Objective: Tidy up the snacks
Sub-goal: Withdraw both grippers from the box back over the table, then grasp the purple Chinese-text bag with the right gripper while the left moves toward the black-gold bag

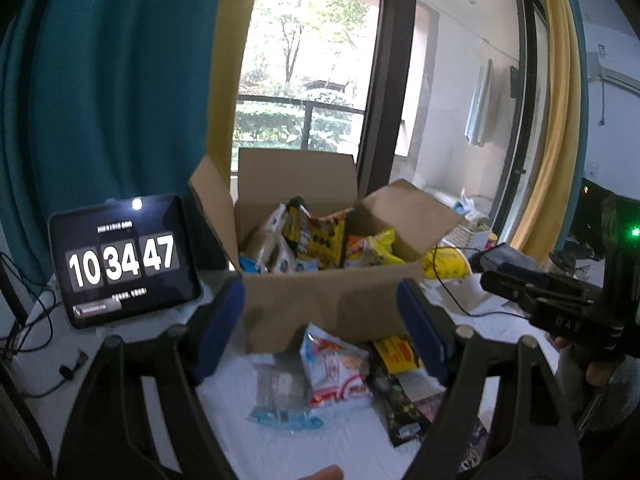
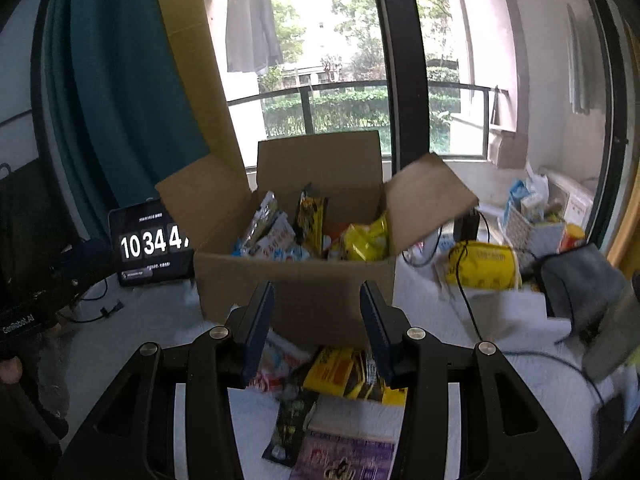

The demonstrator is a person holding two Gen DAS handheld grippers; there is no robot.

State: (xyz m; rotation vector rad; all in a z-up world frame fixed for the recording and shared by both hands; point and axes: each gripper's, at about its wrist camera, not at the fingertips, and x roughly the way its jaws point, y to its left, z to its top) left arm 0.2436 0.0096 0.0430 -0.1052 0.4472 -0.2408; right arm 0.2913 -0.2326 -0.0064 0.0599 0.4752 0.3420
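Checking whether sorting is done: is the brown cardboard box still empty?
No, the brown cardboard box stands open with several snack packets inside, including a yellow packet.

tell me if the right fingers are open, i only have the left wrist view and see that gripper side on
observer: Open. In the right wrist view the right gripper has its fingers spread with nothing between them.
operator: anything below it i cant make out
observer: A purple packet lies flat nearest the camera, in front of the yellow packet, which sits just before the cardboard box.
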